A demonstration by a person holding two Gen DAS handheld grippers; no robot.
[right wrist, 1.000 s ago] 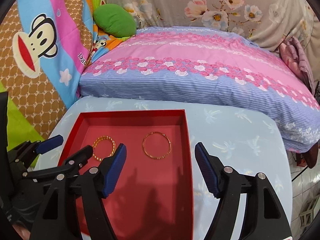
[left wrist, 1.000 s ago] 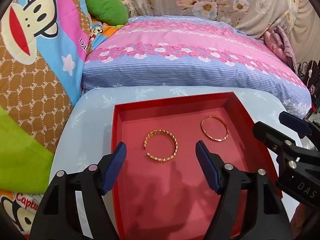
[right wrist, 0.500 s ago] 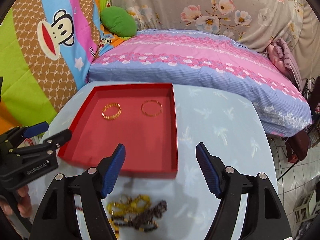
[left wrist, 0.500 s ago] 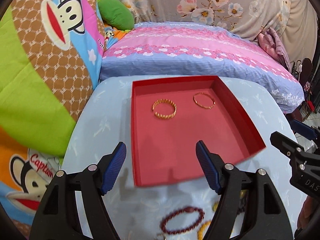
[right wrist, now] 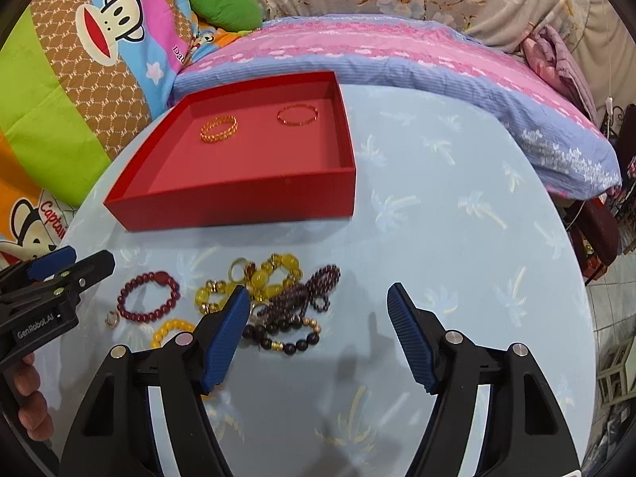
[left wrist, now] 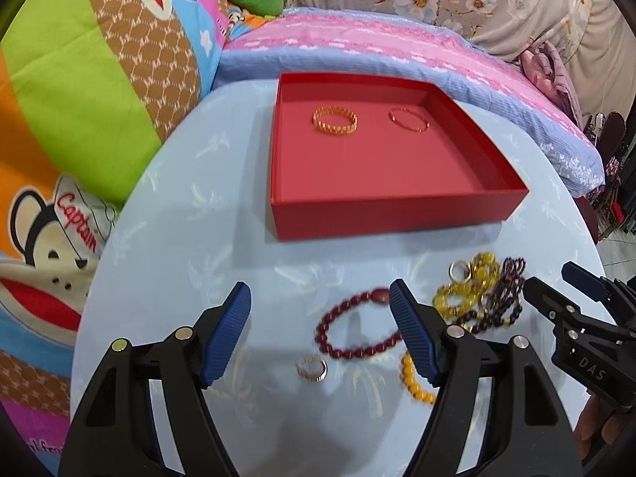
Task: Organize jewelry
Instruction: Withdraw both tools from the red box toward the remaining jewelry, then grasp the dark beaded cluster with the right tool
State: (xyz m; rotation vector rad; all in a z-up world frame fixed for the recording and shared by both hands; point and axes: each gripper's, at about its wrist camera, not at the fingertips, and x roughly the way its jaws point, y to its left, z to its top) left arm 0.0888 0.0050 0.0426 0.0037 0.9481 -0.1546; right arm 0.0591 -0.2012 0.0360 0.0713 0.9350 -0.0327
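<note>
Left claw (left wrist: 320,334) released over ring (left wrist: 312,368) and red beads (left wrist: 357,330). Heap (right wrist: 274,298) mid-surface (strands tangled): a grab may drag neighbours. Right claw (right wrist: 318,334) released, empty. Tray (right wrist: 238,206) behind holds two bangles.

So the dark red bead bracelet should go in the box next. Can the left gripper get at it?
Probably yes: the left gripper is open, and the dark red bead bracelet lies alone on the table.
</note>
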